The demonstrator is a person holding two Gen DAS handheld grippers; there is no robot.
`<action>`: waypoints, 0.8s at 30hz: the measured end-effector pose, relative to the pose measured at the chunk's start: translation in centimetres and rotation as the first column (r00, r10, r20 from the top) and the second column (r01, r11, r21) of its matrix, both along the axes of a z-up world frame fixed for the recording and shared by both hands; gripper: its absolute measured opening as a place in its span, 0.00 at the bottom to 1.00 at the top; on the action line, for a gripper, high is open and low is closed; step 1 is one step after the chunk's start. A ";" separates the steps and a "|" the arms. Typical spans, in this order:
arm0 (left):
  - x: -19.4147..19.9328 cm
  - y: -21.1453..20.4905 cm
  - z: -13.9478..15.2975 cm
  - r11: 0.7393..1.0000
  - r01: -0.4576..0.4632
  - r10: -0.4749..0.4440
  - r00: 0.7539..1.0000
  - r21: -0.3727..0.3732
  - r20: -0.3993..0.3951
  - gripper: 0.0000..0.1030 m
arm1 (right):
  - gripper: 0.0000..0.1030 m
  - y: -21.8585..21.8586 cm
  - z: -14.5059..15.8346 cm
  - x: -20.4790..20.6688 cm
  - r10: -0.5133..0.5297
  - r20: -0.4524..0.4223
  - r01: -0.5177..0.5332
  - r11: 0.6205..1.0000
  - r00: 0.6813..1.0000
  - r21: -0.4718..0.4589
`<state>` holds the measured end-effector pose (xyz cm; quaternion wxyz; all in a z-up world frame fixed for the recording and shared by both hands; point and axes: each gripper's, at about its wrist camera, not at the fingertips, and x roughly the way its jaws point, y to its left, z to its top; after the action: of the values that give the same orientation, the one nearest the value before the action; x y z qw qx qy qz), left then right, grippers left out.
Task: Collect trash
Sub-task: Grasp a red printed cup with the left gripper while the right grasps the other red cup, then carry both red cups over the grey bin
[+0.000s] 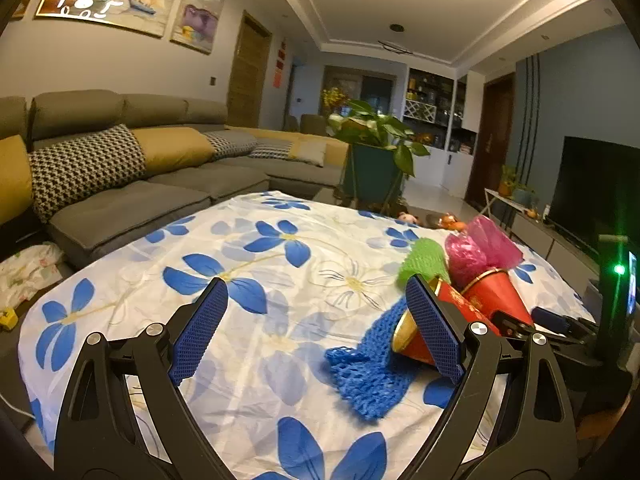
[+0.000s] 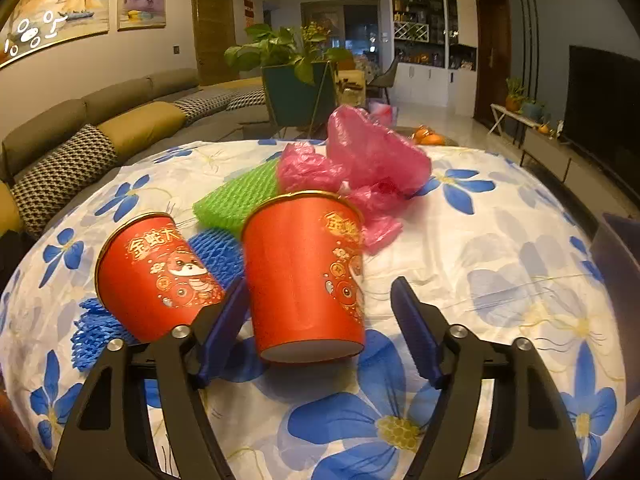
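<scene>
Two red paper cups with gold rims lie among the trash on the flowered tablecloth. One cup is tilted with its base toward the right wrist camera and sits between the fingers of my right gripper. The left pad is close against it and the right pad stands clear, so the gripper is open. The other cup lies on its side on a blue foam net. Behind them are a green foam net and a crumpled pink plastic bag. My left gripper hovers open and empty, left of the blue net and cups.
A grey sofa with cushions runs along the left. A potted plant stands past the table's far edge, with oranges beside it. A TV is on the right. A dark stand with a green light rises at the table's right side.
</scene>
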<state>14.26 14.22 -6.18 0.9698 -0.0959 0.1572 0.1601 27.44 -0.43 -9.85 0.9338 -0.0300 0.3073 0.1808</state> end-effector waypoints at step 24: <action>6.4 -3.0 -2.2 0.888 0.439 -0.454 0.883 -0.135 -0.119 0.43 | 0.55 -6.2 2.3 -4.7 -0.101 0.085 0.093 0.991 0.991 0.094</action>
<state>20.70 11.27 -8.41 0.9599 -0.0953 0.2543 -0.0696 22.73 -6.58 -7.52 0.9547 0.0191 0.2580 0.1473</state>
